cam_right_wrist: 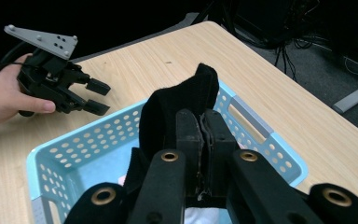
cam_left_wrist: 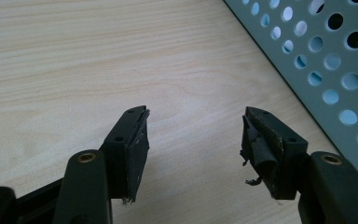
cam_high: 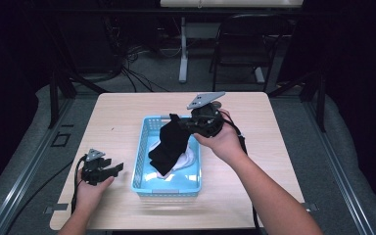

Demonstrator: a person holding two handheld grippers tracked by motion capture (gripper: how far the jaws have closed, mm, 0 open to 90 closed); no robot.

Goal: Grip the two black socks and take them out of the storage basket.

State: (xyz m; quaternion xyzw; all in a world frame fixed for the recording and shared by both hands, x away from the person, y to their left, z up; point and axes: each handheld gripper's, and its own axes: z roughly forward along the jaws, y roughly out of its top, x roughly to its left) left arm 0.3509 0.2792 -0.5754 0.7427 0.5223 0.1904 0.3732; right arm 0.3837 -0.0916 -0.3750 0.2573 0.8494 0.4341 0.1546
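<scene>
My right gripper [cam_high: 182, 122] has its fingers clamped on a black cloth [cam_high: 169, 142], held up over the blue basket [cam_high: 145, 161] on the pale wood table [cam_high: 122, 112]. My left gripper [cam_high: 111, 168] rests on the table beside the basket, fingers spread and empty. Beyond stand a dark chair [cam_high: 245, 44] and cables [cam_high: 132, 61] on grey floor.

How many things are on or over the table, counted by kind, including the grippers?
Grippers: 2, left gripper and right gripper
Baskets: 1, blue basket
Black cloths: 1, black garment
White cloths: 1, white cloth
Total: 5
</scene>
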